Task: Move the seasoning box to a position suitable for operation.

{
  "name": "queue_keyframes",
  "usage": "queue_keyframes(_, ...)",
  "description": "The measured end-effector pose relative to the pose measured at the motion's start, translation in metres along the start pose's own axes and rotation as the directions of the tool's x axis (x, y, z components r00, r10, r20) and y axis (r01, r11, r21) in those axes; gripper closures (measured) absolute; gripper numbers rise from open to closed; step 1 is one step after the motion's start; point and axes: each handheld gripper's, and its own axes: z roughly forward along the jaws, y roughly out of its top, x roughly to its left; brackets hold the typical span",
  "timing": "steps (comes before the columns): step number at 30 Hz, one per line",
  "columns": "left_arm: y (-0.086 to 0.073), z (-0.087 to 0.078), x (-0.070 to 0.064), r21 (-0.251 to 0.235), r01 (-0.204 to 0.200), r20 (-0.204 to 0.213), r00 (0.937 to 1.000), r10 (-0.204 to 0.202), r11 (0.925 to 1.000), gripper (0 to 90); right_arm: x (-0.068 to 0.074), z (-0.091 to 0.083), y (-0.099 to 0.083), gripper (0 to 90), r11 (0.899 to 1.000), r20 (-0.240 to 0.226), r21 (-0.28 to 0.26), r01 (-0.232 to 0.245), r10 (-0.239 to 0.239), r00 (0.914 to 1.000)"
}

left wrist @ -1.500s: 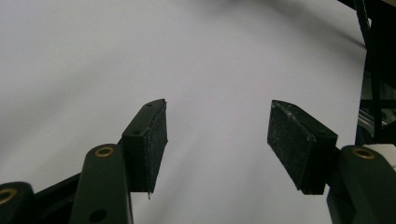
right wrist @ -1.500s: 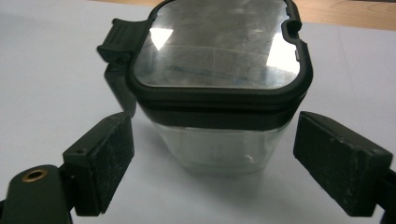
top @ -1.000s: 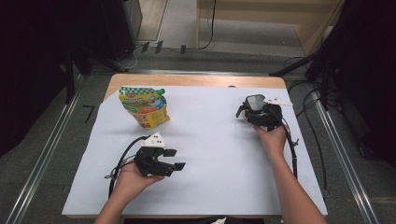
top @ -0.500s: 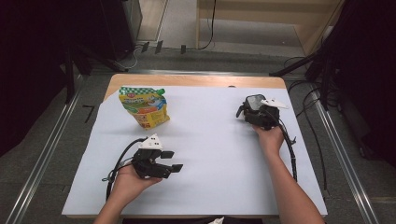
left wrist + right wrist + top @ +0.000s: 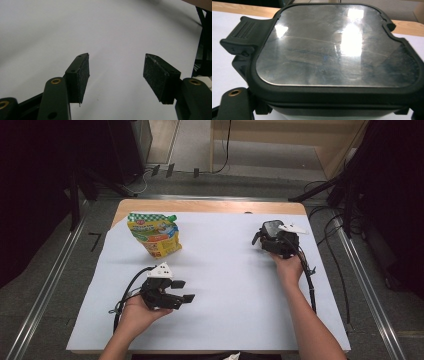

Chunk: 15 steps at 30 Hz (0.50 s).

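While seemingly gripped, lidded box (image 5: 337, 60) sits between right gripper (image 5: 272, 240) jaws.

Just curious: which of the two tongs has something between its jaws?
The right tongs, at a dark lidded box. The left tongs gape over bare white paper.

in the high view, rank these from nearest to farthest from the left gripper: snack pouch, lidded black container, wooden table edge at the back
Measured from the left gripper:
1. Snack pouch, just beyond it, on the left of the white sheet.
2. Lidded black container, across the sheet on the right, at the right gripper.
3. Wooden table edge, along the back; close to the container's distance, so this order is loose.
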Motion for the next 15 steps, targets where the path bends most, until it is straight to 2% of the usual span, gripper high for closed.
queue_keyframes(6,0.002,0.000,0.004,-0.001,0.013,0.002,0.9999,-0.013,0.9999,38.1,0.007,-0.006,0.003,15.6,1.000,-0.032,0.002,0.024,-0.024,0.9992)
queue_keyframes(15,0.009,0.002,0.011,0.010,0.022,0.007,0.9997,-0.022,0.9997,37.2,0.026,-0.015,0.004,15.7,0.997,-0.110,0.015,0.071,-0.069,0.9915)
